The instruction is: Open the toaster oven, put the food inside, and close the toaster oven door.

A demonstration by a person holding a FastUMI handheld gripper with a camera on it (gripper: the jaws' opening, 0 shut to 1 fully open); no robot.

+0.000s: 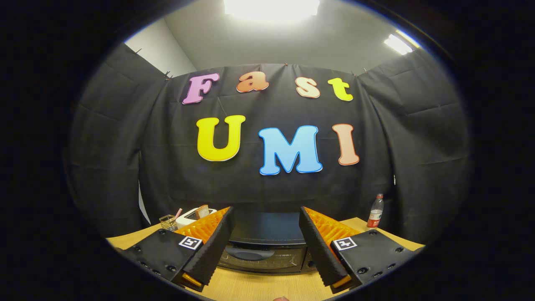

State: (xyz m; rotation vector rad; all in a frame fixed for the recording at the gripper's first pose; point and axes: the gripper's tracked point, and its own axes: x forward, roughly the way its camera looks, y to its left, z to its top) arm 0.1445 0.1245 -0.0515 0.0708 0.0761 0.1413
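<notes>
Left to right. Far left on the table (250, 288), a small wire basket (167, 222) with something pinkish sticking out of it; can't tell what. Next to it, a white toaster (196, 215) with a slice of bread (203, 211) standing in its slot. That's likely the food I have to move, though I'm judging only from the task.

My gripper (266, 246) is spread wide with nothing between the fingers. I'm holding it level and centred on the toaster oven (265, 246), which sits just ahead, framed in the gap. Door (263, 258) looks closed, with its handle (249, 253) across the upper left of the glass. Interior too dark to say what's in it. I'd say I'm lined up to go for the handle first, so the open step isn't done yet.

Far right, a plastic bottle (375, 216) with a red cap and label stands against the cloth wall, well clear of the oven. Looks partly filled, not certain.
</notes>
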